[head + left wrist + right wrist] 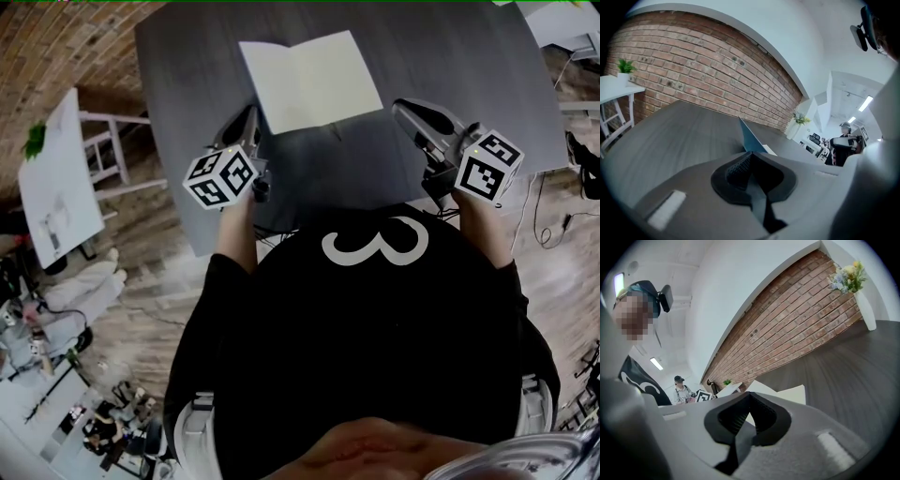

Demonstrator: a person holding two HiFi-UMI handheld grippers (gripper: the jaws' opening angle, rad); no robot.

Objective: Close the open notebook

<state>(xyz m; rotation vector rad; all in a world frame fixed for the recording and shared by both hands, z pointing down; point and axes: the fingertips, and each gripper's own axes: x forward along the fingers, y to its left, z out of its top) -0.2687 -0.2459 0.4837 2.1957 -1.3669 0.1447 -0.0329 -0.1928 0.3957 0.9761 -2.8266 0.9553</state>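
The open notebook [309, 80] lies with its cream pages up on the dark grey table [187, 75], ahead of me. My left gripper [250, 112] is at the notebook's left edge near the lower corner, with its jaws shut. In the left gripper view the notebook's blue cover [751, 139] rises just past the left gripper [750, 154]; whether the tips touch it I cannot tell. My right gripper [401, 106] hovers just right of the notebook, jaws shut and empty. The right gripper [750, 393] points at the cream page [790, 393].
A white vase of flowers [865, 303] stands on the table's far side. A white side table with a small plant [56, 178] sits to the left on the wooden floor. A brick wall [703, 70] runs behind. A person [682, 389] stands far off.
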